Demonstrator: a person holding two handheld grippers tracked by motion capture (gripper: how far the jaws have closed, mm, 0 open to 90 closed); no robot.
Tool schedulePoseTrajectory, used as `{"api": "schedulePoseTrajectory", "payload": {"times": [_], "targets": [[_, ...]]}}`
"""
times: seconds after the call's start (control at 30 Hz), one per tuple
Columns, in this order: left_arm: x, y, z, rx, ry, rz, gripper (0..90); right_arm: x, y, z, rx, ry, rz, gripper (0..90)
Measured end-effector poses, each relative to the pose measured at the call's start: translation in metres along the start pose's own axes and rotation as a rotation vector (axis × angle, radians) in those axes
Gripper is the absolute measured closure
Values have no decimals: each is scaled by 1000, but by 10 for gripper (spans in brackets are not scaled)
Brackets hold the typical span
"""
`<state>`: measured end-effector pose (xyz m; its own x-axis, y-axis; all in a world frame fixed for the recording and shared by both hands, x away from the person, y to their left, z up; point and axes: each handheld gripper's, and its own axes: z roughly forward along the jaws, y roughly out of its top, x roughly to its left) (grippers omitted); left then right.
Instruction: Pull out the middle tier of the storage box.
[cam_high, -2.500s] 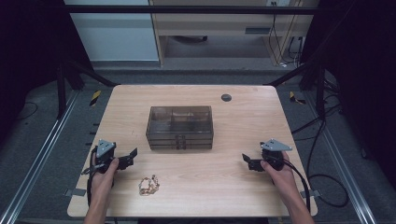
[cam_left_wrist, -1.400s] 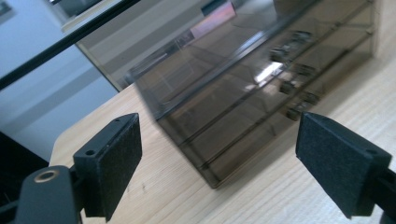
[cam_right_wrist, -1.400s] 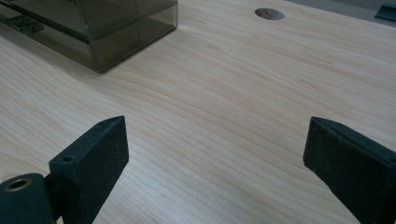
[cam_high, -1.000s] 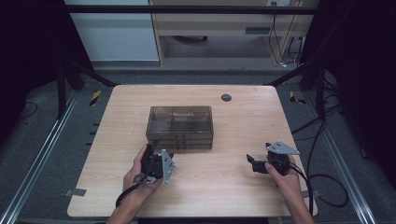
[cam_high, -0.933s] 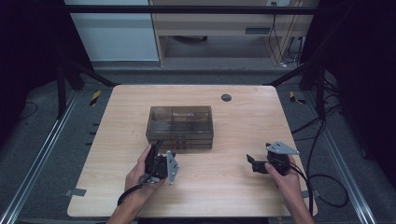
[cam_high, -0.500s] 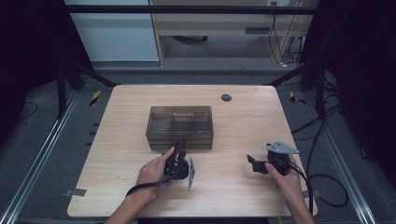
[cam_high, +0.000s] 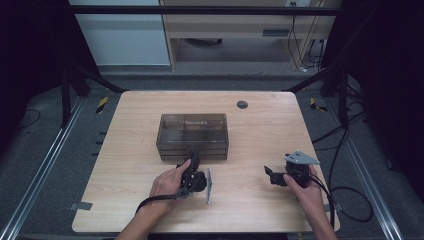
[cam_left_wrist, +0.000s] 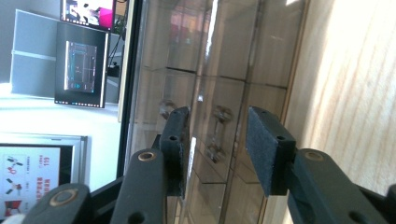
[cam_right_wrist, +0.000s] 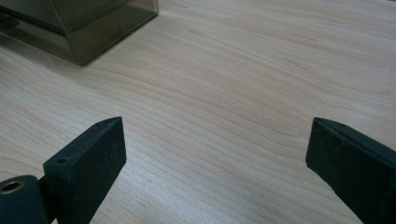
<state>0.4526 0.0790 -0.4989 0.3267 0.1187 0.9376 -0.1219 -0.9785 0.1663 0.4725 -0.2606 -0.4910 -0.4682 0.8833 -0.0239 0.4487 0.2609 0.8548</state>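
Glossy, smoke-tinted clear plastic box (cam_high: 192, 136) on a matt pale wood-grain table (cam_high: 260, 125); gripper pads (cam_left_wrist: 266, 149) matt black, finely grained

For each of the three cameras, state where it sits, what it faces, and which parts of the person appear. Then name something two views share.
High view: above the near edge, looking down on the table; forearms, both hands.
Left gripper view: on the left gripper, rolled sideways, facing the drawer box and its handle; fingers just closing, apart from it.
Right gripper view: on the right gripper, facing bare wood.
Shared: the box.

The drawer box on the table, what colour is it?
The drawer box is see-through smoky grey-brown plastic, clearest in the high view.
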Motion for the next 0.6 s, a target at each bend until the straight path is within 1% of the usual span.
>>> {"api": "schedulePoseTrajectory", "payload": {"times": [0.03, 0.07, 0.1, 0.2, 0.27, 0.33, 0.37, 0.4, 0.43, 0.5, 0.6], "targets": [[-1, 0, 0, 10, -3, 9, 615, 0, 0, 0, 1, 0, 6, 53], [-1, 0, 0, 10, -3, 9, 617, 0, 0, 0, 1, 0, 6, 53], [-2, 0, 0, 11, 3, 13, 625, -1, 0, 0, 2, -2, 8, 54], [-2, 0, 0, 12, 6, 12, 636, -1, 0, 0, 2, -3, 7, 54], [-3, -1, 3, 25, 9, 25, 658, -1, 0, 0, 1, -3, 2, 54], [-3, -1, 4, 24, 13, 28, 669, -1, 0, 0, 2, -2, 1, 55], [-4, -1, 5, 35, 14, 36, 690, -1, 0, 0, 4, -1, 2, 55], [-4, -1, 5, 35, 14, 36, 698, -1, 0, 0, 4, -1, 2, 55], [-4, -2, 7, 41, 19, 43, 705, -1, 0, 0, 5, 0, 2, 55], [-5, -2, 9, 44, 26, 49, 714, -1, 0, 1, 4, -1, -5, 55], [-6, -2, 10, 46, 29, 54, 722, -1, 0, 1, 8, 0, -2, 55]]}}
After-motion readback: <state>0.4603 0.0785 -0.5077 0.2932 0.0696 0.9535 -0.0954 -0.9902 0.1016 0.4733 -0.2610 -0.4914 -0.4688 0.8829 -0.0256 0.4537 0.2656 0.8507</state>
